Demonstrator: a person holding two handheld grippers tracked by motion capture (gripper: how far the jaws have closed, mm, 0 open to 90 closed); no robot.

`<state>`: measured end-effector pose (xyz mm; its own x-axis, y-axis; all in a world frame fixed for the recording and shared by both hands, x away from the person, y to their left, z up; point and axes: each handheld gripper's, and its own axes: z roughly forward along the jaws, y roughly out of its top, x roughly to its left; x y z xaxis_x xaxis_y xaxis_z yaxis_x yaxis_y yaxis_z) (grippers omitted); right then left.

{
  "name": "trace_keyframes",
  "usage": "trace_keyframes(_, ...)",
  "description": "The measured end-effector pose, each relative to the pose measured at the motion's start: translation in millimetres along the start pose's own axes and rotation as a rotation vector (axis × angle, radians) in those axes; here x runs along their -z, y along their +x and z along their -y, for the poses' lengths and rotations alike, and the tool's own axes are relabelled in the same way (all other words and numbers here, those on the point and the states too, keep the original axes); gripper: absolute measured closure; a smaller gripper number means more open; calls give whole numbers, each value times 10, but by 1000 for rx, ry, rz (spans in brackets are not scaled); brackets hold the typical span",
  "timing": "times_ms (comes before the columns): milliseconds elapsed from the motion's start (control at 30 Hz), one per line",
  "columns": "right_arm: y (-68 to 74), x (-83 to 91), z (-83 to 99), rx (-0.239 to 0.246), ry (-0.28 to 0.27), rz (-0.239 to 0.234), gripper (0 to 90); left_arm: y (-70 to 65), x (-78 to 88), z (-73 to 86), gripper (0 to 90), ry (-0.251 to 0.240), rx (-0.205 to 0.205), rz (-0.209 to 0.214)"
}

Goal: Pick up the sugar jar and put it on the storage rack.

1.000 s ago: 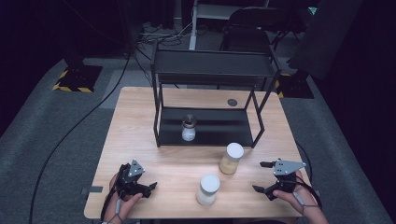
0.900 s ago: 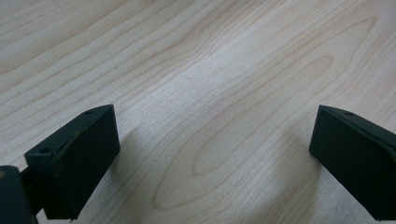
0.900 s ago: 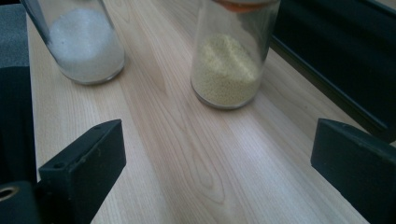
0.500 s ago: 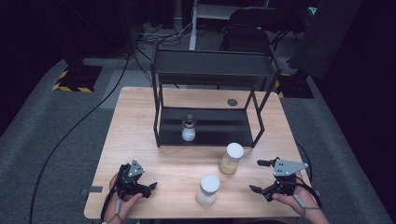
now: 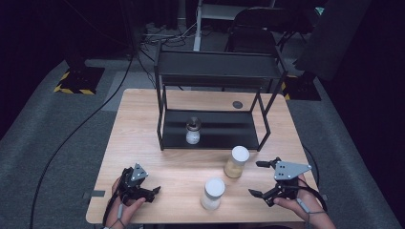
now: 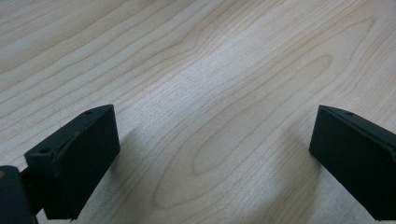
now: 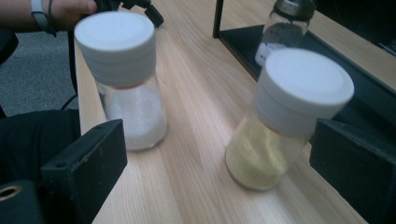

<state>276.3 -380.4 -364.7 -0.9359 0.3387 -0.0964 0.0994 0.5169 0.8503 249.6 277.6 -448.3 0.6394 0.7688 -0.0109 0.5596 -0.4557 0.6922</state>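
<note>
- Just now the right gripper [image 5: 261,179] has lifted off the light wooden table [image 5: 143,129] and edged toward the jars, compared with a second ago, when it sat lower and nearer the table's right edge.
- Its jaws are spread wide with nothing between them; in the right gripper view both jars stand ahead of them.
- That suggests the reach for a jar has begun, and no jar has been touched yet.
- Nearest its line is the clear glass jar of yellow powder with a white cap [image 5: 236,162], upright just in front of the rack; it looks like the likely pick.
- Nearby, closer to the table's near edge, stands the clear glass jar of white grains with a white cap [image 5: 213,193], apart from the yellow one.
- Meanwhile the left gripper [image 5: 154,192] has kept its place low at the near left of the table, jaws spread and empty over bare wood.
- Behind the jars, the black metal two-tier rack [image 5: 217,71] holds a small glass bottle with a dark cap [image 5: 193,130] on its lower shelf.
- Room is open between the two jars and to the right of the yellow one; the rack's front right leg [image 5: 264,128] stands close behind it, so a lift should come up and back toward the person.
</note>
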Motion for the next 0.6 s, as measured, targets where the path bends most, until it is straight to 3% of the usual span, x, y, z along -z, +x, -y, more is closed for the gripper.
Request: trace_keyframes(600, 104, -345, -335, 41, -20, -86, 57, 6, -3, -5, 5, 3, -6, 6)
